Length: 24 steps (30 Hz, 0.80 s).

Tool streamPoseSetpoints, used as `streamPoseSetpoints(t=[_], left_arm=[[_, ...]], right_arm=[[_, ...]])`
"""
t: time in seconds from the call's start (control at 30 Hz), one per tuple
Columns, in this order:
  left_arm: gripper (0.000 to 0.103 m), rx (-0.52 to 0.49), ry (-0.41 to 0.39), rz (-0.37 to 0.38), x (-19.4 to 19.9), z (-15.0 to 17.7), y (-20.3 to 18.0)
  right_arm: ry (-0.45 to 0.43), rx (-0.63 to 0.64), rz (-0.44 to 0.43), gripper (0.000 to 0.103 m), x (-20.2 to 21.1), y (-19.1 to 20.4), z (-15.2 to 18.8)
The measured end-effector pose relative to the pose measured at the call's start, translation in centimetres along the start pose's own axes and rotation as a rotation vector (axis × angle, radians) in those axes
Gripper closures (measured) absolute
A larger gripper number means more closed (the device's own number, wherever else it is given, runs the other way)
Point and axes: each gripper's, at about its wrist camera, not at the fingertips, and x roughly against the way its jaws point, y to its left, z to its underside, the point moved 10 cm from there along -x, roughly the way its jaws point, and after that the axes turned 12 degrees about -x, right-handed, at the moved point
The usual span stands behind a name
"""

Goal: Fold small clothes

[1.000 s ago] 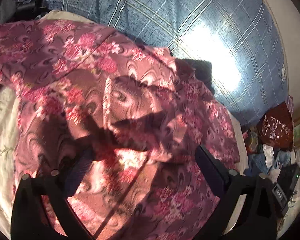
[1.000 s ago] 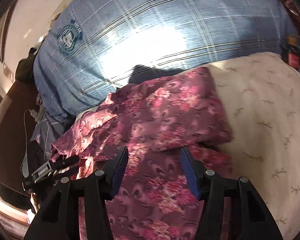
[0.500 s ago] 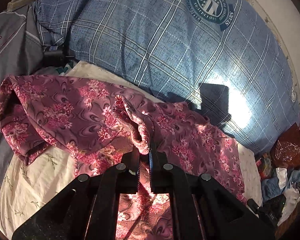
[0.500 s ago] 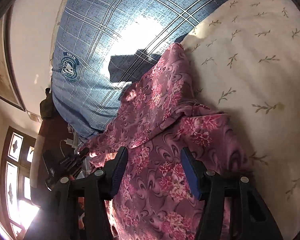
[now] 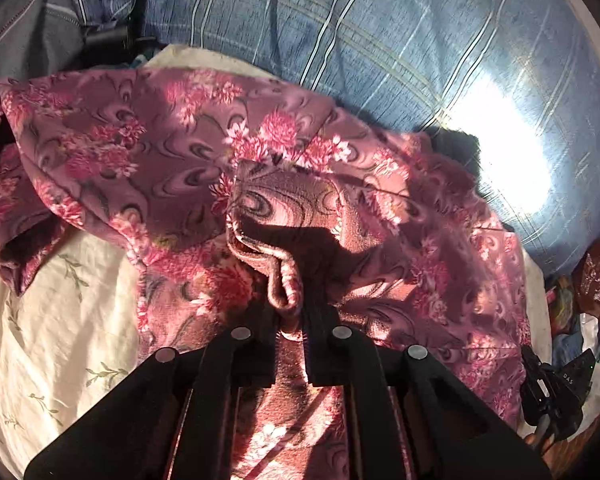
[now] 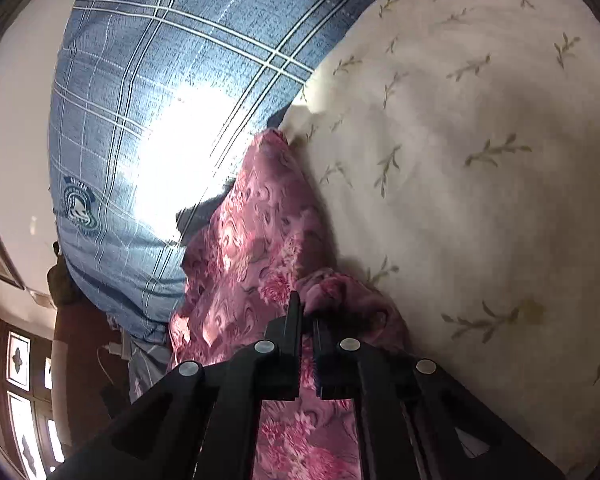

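A pink floral garment [image 5: 172, 168] lies rumpled on a cream sheet with a leaf print [image 5: 56, 320]. My left gripper [image 5: 290, 316] is shut on a bunched fold of the garment near its middle; the fold rises between the fingers. In the right wrist view the same garment [image 6: 244, 240] stretches away along the sheet [image 6: 480, 160]. My right gripper [image 6: 306, 320] is shut on an edge of the garment close to the sheet. Both grippers' fingertips are partly buried in the cloth.
A large blue plaid pillow [image 5: 380, 40] lies behind the garment, also in the right wrist view [image 6: 148, 92]. Grey cloth [image 5: 24, 36] lies at the far left. A pile of clothes and a black device [image 5: 560, 384] sit at the right. A window [image 6: 24, 400] is at the left.
The left gripper shut on a fold of the garment about half a second ago and still holds it. The right gripper has closed on the garment's edge since then.
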Motion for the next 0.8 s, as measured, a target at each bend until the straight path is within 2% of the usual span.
streamPoseSetpoints(t=[0.1, 0.2, 0.23, 0.27, 0.3, 0.33, 0.37, 0.43, 0.53, 0.57, 0.6, 0.63, 0.67, 0.73, 0.8], left_arm=[[0.091, 0.020, 0.001, 0.040, 2.3, 0.8, 0.4], [0.091, 0.024, -0.049, 0.079, 4.9, 0.8, -0.1], [0.088, 0.017, -0.066, 0.093, 5.6, 0.5, -0.7], [0.078, 0.005, -0.079, 0.107, 6.0, 0.2, -1.5], [0.071, -0.010, -0.093, 0.113, 6.2, -0.2, -2.2], [0.059, -0.026, -0.107, 0.101, 6.1, -0.6, -2.8], [0.056, -0.042, -0.118, 0.083, 5.6, -1.0, -3.3], [0.056, -0.066, -0.099, 0.068, 3.7, -1.3, -4.1], [0.056, -0.041, 0.009, 0.062, -0.6, 0.0, -3.9], [0.056, -0.059, -0.023, 0.046, -1.1, -0.1, -3.9], [0.054, -0.101, -0.069, 0.020, -0.7, -0.3, -4.1], [0.050, -0.126, -0.061, 0.018, -0.9, -0.1, -4.6], [0.047, -0.135, -0.067, 0.018, -0.8, -0.2, -4.8], [0.046, -0.138, -0.055, 0.036, -0.5, -0.2, -4.8], [0.046, -0.104, -0.036, 0.088, 0.3, -0.4, -4.3]], right_arm=[[-0.063, 0.064, 0.024, 0.082, 2.7, 1.4, 0.1], [-0.161, 0.174, -0.029, 0.072, 5.4, 5.0, -0.2], [-0.186, 0.213, -0.038, 0.062, 5.6, 6.3, -0.1], [-0.200, 0.262, -0.044, 0.051, 5.3, 7.8, 0.2], [-0.198, 0.298, -0.041, 0.047, 4.6, 8.7, 0.5], [-0.193, 0.325, -0.033, 0.046, 3.8, 9.2, 1.0], [-0.185, 0.348, -0.018, 0.046, 2.6, 9.6, 1.5], [-0.159, 0.365, 0.009, 0.046, 0.1, 9.2, 2.3], [-0.098, 0.357, 0.089, 0.046, -4.0, 6.1, 3.2], [-0.051, 0.349, 0.119, 0.045, -5.5, 4.4, 3.7], [-0.092, 0.406, 0.099, 0.045, -5.5, 4.2, 4.0], [-0.134, 0.459, 0.076, 0.043, -5.1, 4.6, 4.4], [-0.113, 0.468, 0.090, 0.039, -5.3, 4.6, 4.8], [-0.119, 0.489, 0.113, 0.037, -5.2, 4.7, 5.1], [-0.122, 0.489, 0.111, 0.036, -5.1, 4.6, 5.1]])
